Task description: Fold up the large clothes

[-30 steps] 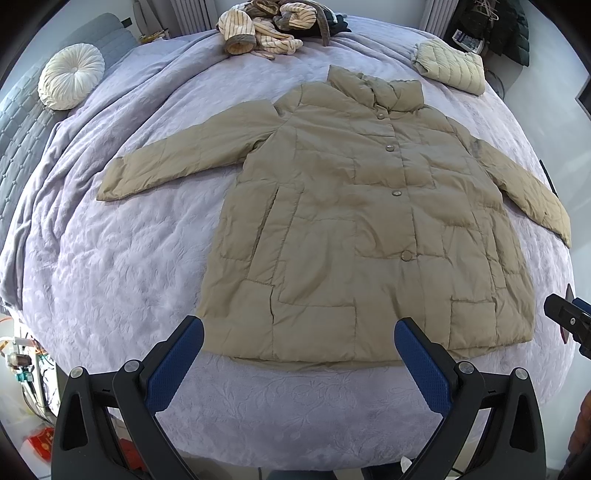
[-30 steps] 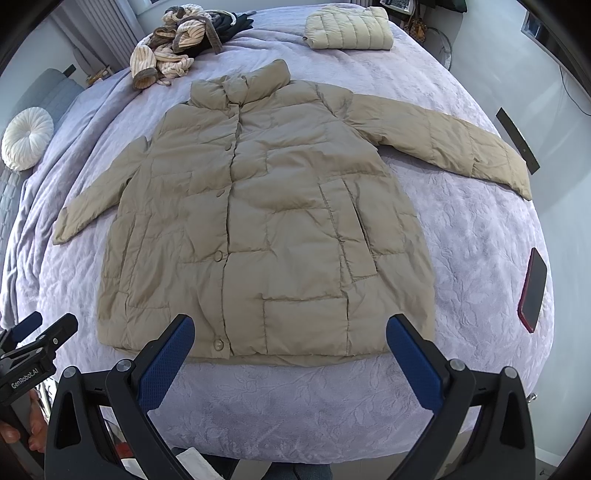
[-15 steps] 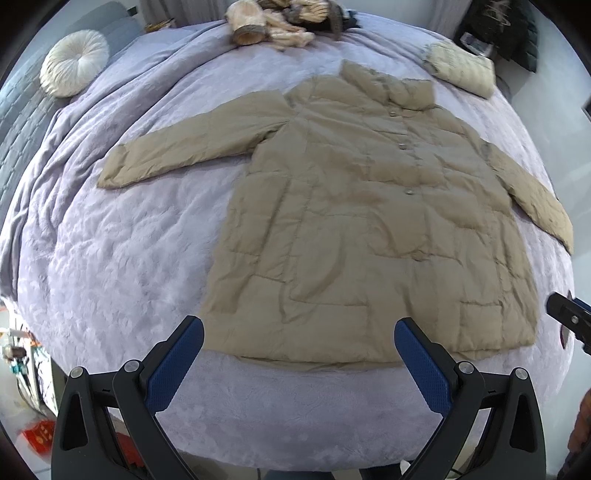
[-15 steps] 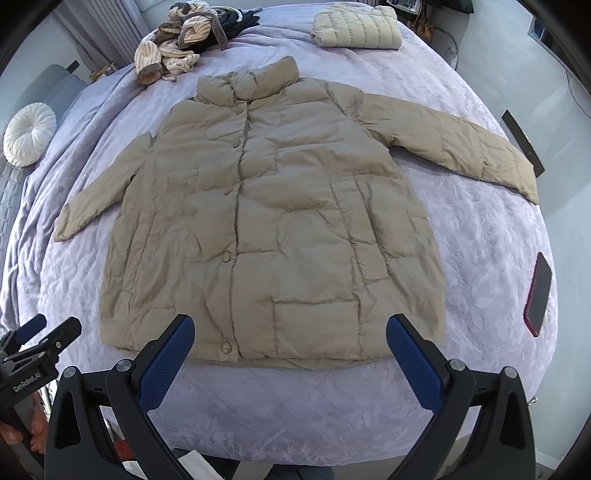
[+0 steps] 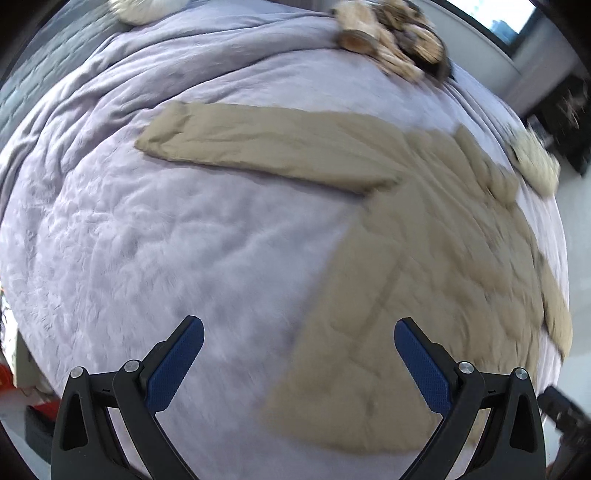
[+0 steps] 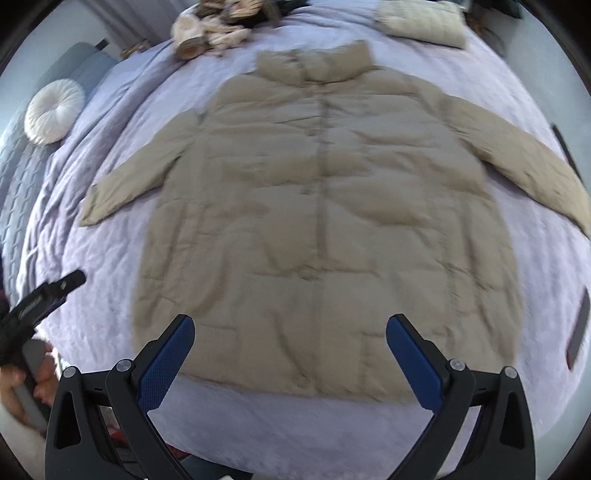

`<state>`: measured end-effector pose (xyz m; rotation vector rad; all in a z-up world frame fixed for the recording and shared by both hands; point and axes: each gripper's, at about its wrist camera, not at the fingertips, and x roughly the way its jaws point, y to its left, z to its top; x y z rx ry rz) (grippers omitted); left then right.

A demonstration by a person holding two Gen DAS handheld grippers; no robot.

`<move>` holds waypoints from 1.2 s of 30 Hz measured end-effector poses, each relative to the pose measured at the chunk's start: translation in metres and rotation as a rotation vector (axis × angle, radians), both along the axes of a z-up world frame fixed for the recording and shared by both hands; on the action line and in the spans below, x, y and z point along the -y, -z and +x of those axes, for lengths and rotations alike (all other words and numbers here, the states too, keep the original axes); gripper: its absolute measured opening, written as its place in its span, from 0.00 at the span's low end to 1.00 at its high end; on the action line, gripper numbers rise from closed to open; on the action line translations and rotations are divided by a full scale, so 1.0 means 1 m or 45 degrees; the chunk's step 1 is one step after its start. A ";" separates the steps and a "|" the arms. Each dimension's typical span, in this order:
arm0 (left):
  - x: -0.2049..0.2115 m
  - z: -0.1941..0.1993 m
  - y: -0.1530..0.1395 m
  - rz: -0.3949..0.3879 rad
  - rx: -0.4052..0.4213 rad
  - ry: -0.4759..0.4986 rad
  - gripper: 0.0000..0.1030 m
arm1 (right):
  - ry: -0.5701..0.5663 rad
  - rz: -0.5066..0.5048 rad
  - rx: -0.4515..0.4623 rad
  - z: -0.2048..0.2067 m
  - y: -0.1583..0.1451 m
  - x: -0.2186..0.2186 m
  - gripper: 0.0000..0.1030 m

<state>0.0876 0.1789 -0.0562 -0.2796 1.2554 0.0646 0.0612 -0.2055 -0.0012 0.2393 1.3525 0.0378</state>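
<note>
A beige puffer coat (image 6: pixel 325 221) lies flat, front up and buttoned, on a lilac bedspread (image 6: pixel 332 428), sleeves spread to both sides. In the left wrist view the coat (image 5: pixel 424 295) fills the right half, with its left sleeve (image 5: pixel 266 144) stretched out ahead. My left gripper (image 5: pixel 299 343) is open and empty above the bedspread, near the coat's lower left corner. My right gripper (image 6: pixel 290 336) is open and empty over the coat's hem. The left gripper also shows at the left edge of the right wrist view (image 6: pixel 37 306).
A pile of striped clothes (image 6: pixel 210 33) and a folded cream jacket (image 6: pixel 421 22) lie at the far end of the bed. A round white cushion (image 6: pixel 53 110) sits at the far left. A dark phone (image 6: pixel 578 325) lies on the bedspread at the right.
Both grippers have moved forward toward the coat. The left gripper has swung left, so the left sleeve now lies ahead of it. Both stay open.
</note>
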 end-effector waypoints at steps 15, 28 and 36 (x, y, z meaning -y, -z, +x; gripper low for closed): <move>-0.109 0.128 0.106 -0.158 0.035 -0.289 1.00 | -0.304 -0.120 0.072 0.160 0.063 -0.125 1.00; -0.143 0.181 0.162 -0.294 0.121 -0.390 1.00 | -0.225 0.069 0.164 0.263 0.115 -0.169 0.20; -0.152 0.196 0.161 -0.232 0.188 -0.455 0.54 | -0.216 0.033 0.061 0.267 0.174 -0.174 0.11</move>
